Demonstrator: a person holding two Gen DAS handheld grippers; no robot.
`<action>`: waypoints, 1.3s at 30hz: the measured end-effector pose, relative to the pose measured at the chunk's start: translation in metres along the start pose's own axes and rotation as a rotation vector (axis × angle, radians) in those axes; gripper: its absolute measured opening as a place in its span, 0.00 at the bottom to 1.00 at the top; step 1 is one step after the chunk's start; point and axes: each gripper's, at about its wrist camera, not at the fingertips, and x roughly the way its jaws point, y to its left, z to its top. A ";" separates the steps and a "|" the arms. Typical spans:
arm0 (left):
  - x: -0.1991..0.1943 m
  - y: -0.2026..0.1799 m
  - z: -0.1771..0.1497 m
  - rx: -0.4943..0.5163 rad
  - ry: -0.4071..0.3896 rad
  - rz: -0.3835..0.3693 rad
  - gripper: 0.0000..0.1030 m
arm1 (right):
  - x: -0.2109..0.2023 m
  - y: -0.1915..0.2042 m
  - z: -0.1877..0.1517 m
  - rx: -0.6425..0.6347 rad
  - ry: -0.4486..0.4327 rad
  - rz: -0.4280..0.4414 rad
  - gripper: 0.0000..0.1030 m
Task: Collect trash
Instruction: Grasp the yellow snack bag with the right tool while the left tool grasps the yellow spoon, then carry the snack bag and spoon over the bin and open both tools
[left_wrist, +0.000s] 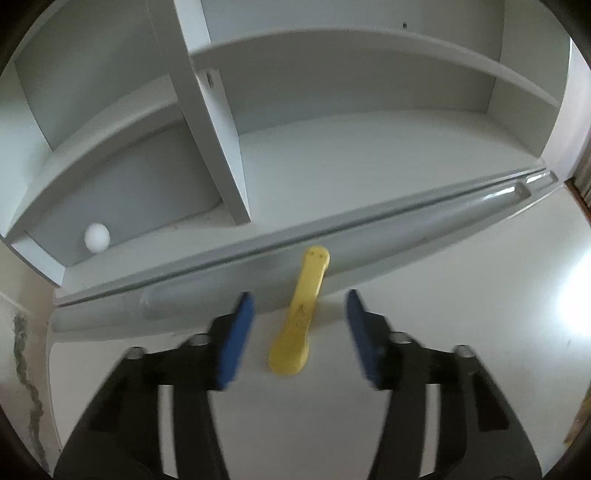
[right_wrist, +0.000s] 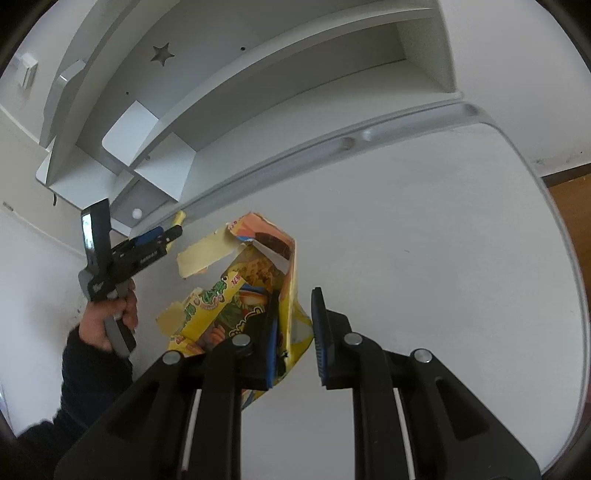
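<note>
Blue-padded left tool (left_wrist: 299, 325) gapes wide at lower center, straddling a yellow stick (left_wrist: 301, 314) on the counter (left_wrist: 461, 314). Right tool (right_wrist: 293, 332), jaws apart, has one finger inside a torn snack box (right_wrist: 236, 295).

1 yellow stick (left_wrist: 301, 314) | 1 torn carton (right_wrist: 251, 295) | 1 ball (left_wrist: 96, 237) (white)

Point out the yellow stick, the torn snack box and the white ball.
yellow stick (left_wrist: 301, 314): left wrist view, mid-shaft.
torn snack box (right_wrist: 214, 310): right wrist view, printed front panel.
white ball (left_wrist: 96, 237): left wrist view, centre.

Tabletop (right_wrist: 424, 240) looking smooth, matt white; torn box (right_wrist: 236, 295) showing glossy printed cardboard; yellow stick (left_wrist: 301, 314) appearing smooth matt plastic.
</note>
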 end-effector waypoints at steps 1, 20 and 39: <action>-0.001 -0.001 0.000 0.001 0.002 -0.007 0.35 | -0.007 -0.006 -0.004 0.001 -0.006 -0.009 0.16; -0.168 -0.356 -0.071 0.381 -0.169 -0.559 0.12 | -0.231 -0.199 -0.185 0.272 -0.334 -0.487 0.16; -0.161 -0.614 -0.196 0.754 0.034 -0.785 0.12 | -0.190 -0.362 -0.321 0.572 -0.139 -0.775 0.16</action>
